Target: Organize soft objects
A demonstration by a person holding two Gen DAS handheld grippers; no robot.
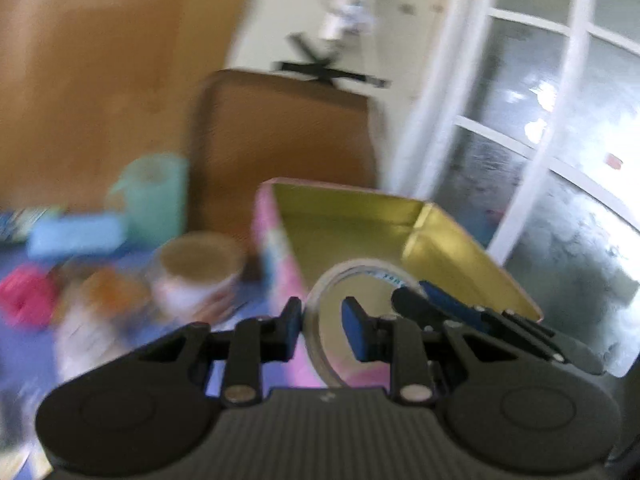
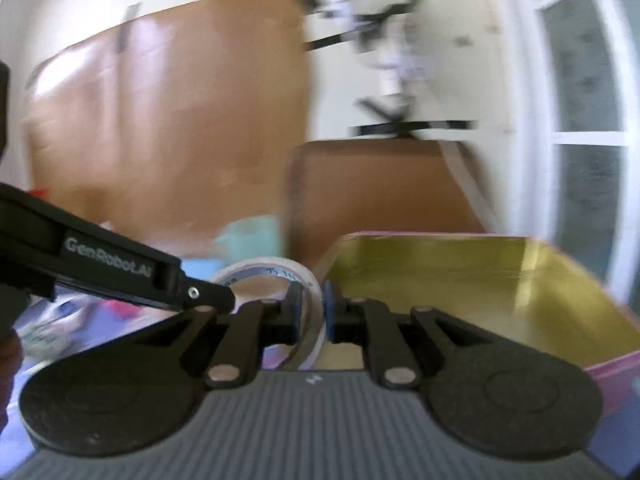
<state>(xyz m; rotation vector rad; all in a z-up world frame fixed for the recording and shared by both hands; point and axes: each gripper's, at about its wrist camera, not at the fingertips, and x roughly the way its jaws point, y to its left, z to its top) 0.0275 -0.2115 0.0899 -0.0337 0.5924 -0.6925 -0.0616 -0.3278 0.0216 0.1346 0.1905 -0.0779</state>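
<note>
A roll of clear tape (image 1: 360, 270) is held by both grippers at once, just over the near rim of an open tin box (image 1: 352, 216) with a gold inside and pink outside. My left gripper (image 1: 322, 330) is shut on the roll's left wall. My right gripper (image 2: 312, 312) is shut on the roll's (image 2: 276, 266) right wall, and its arm (image 1: 480, 320) reaches in from the right in the left wrist view. The left gripper's arm (image 2: 100, 264) shows in the right wrist view. The tin (image 2: 460, 280) looks empty inside.
Left of the tin on a blue cloth (image 1: 240, 308) stand a round patterned tub (image 1: 200, 272), a mint cup (image 1: 156, 196), a blue case (image 1: 76, 234), a pink object (image 1: 24, 300) and other blurred items. Brown cardboard (image 1: 280, 140) and a white-framed glass door (image 1: 540, 140) stand behind.
</note>
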